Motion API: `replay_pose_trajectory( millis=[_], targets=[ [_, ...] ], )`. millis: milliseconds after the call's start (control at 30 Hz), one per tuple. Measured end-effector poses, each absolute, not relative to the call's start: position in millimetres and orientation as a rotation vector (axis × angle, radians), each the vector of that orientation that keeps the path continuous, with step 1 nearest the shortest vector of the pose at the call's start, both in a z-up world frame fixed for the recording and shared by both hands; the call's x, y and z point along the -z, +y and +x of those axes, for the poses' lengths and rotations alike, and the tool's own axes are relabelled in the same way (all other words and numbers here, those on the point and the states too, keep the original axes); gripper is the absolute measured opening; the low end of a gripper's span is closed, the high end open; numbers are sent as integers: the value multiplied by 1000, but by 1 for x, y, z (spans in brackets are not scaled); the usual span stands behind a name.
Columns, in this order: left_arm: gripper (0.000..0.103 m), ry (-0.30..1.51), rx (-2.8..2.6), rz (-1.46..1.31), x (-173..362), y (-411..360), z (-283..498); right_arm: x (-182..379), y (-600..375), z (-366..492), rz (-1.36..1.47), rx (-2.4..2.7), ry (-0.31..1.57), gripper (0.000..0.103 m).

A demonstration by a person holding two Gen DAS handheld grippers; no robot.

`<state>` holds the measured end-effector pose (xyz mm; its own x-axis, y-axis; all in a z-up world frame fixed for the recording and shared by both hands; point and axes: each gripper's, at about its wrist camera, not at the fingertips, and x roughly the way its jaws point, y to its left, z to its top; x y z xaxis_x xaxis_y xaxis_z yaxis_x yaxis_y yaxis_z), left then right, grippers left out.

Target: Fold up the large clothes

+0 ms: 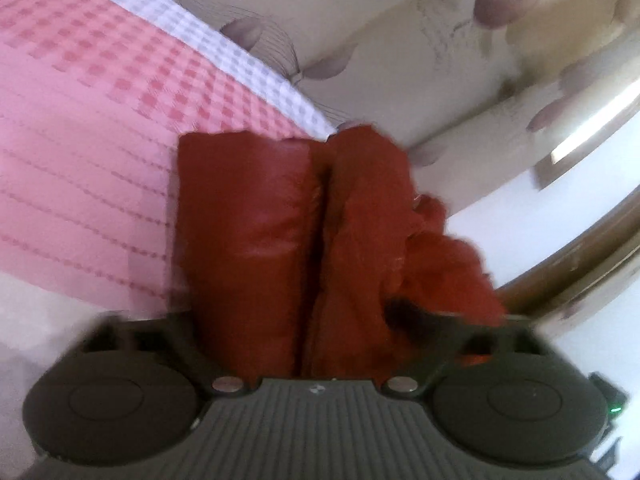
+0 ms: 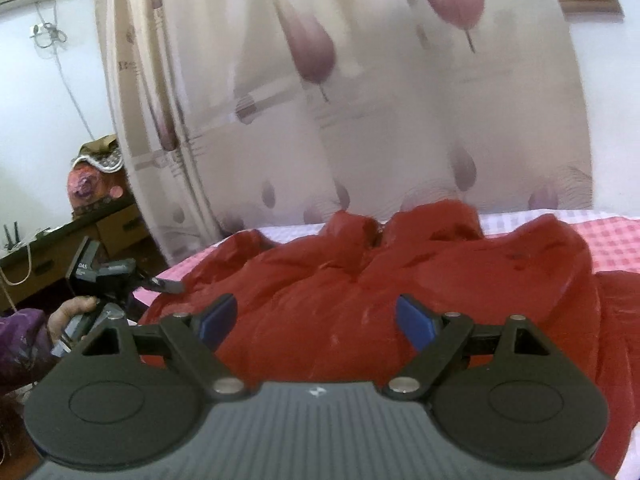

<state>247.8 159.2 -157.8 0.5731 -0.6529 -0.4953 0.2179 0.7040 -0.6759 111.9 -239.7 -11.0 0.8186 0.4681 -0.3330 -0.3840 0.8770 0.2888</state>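
Observation:
A red puffy jacket (image 2: pixel 400 280) lies bunched on the bed. In the right wrist view my right gripper (image 2: pixel 316 320) hovers just over it, open, with nothing between its blue pads (image 2: pixel 218 316). At the left of that view a hand (image 2: pixel 68 312) holds my left gripper (image 2: pixel 164 285) at the jacket's left edge. In the left wrist view two thick red folds of the jacket (image 1: pixel 248 220) fill the gap of the left gripper (image 1: pixel 320 288) and hide both pads. Only one dark finger (image 1: pixel 420 316) shows, so I cannot tell whether the pads press on the cloth.
The bed carries a pink and white checked sheet (image 1: pixel 80 120). A pale curtain (image 2: pixel 360 100) with purple leaf prints hangs just behind the bed. A dark desk (image 2: pixel 60 240) with boxes stands at the left, next to a purple sleeve (image 2: pixel 20 340).

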Motion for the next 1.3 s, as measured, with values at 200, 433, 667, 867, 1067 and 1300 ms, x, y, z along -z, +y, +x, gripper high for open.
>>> replay_pose_trajectory(
  millis=[200, 433, 667, 867, 1067, 1300],
  targets=[
    [29, 737, 517, -694, 150, 160, 231, 2, -250, 105, 191, -413, 366, 87],
    [27, 718, 488, -829, 141, 165, 221, -14, -242, 119, 61, -393, 360, 24],
    [26, 734, 462, -801, 102, 151, 205, -3, -212, 152, -10, -447, 406, 22],
    [26, 744, 522, -711, 29, 97, 183, 37, -211, 185, 128, -421, 505, 19],
    [27, 805, 607, -510, -34, -23, 189, 64, -233, 199, 475, -424, 530, 18],
    [39, 815, 709, -274, -30, -166, 210, 103, -281, 199, 867, -455, 542, 16]
  ],
)
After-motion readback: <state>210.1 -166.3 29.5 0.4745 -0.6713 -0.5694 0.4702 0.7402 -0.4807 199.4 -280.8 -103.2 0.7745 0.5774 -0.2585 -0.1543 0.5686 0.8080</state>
